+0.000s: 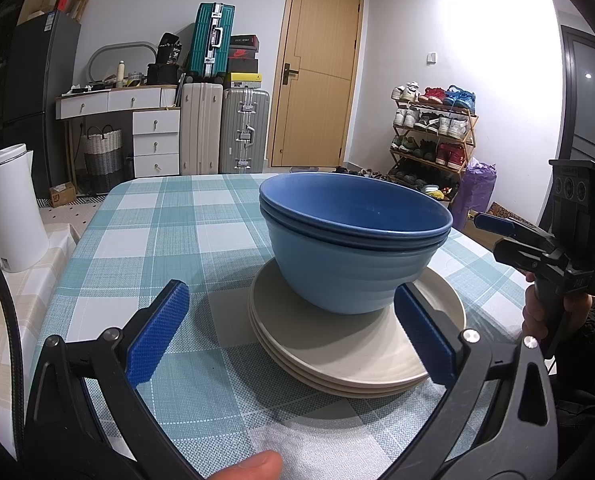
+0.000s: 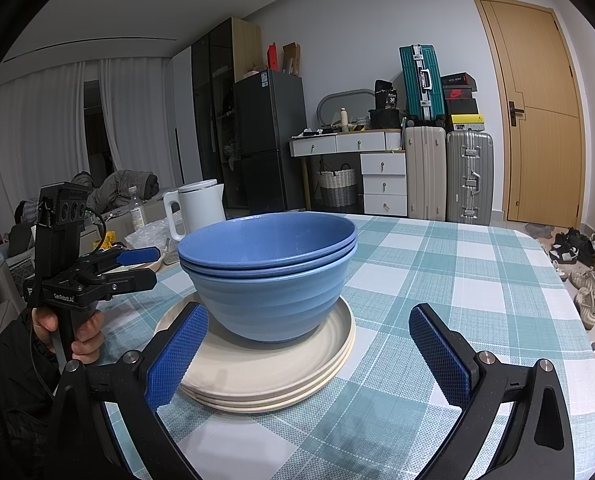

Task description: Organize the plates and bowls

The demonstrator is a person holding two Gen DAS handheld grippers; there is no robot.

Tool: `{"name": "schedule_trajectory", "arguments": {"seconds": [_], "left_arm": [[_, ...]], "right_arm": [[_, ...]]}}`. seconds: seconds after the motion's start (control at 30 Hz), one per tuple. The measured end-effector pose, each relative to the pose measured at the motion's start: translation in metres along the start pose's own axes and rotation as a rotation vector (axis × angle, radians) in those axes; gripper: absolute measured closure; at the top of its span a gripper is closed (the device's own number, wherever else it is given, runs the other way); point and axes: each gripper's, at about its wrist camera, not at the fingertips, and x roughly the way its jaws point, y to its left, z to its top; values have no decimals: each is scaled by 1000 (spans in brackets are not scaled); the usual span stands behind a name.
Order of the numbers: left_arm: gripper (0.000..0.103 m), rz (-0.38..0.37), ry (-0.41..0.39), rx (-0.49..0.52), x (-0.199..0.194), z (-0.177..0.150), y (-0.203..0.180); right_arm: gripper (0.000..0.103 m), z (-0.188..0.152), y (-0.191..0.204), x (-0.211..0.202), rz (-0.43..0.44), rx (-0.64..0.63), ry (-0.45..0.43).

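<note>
- Stack of blue bowls (image 1: 353, 248) (three nested, going by the rims) sits mouth-up on a stack of cream plates (image 1: 353, 356), three by the edges, on the desk (image 1: 145, 224) with the teal check cloth. Bowls look off-centre on the top plate, shifted toward 12 o'clock in the left wrist view.
- Left gripper (image 1: 291, 332): jaws wide open, holding nothing. Blue pads sit low at either side of the bowl base, the right-hand pad over the plate rim at 3 o'clock. Contact with the plate: cannot tell.
- Right gripper (image 2: 309, 352): jaws wide open, empty. Left-hand pad overlaps the plate stack at about 8 o'clock, the other pad is over bare cloth, clear of everything.
- Each gripper shows up in the other's camera, hand-held by a pistol grip, level with the bowls.
- Handling, my read: matte speckled finish looks like wheat-straw plastic or similar, so light, stiff, not very fragile. Surface low-gloss, pads should bite fine.
- Nested bowls may lift as one or come apart; if the rims are snug the lower ones could ride up and then drop.
- Grip point: pinch the bowl wall at the rim, one pad inside and one outside. Body looks too wide to span reliably.
- Plates: thin edge only, take at the rim where it overhangs the cloth; expect tilt in a one-sided pinch.
- Orientation: all round, no long axis in plan. Symmetry axis vertical, bowls open upward, plates face-up and level.
- White kettle (image 2: 197, 208) stands well apart at the desk's edge, no obstruction.
</note>
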Motion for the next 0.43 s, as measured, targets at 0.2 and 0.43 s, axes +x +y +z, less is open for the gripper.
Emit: {"name": "schedule_trajectory", "arguments": {"seconds": [0.2, 0.43], "left_arm": [[1, 0, 1, -1, 0, 0, 0], [1, -3, 1, -3, 0, -2, 0]], "right_arm": [[1, 0, 0, 0, 0, 1, 1], [1, 0, 0, 0, 0, 0, 0]]}}
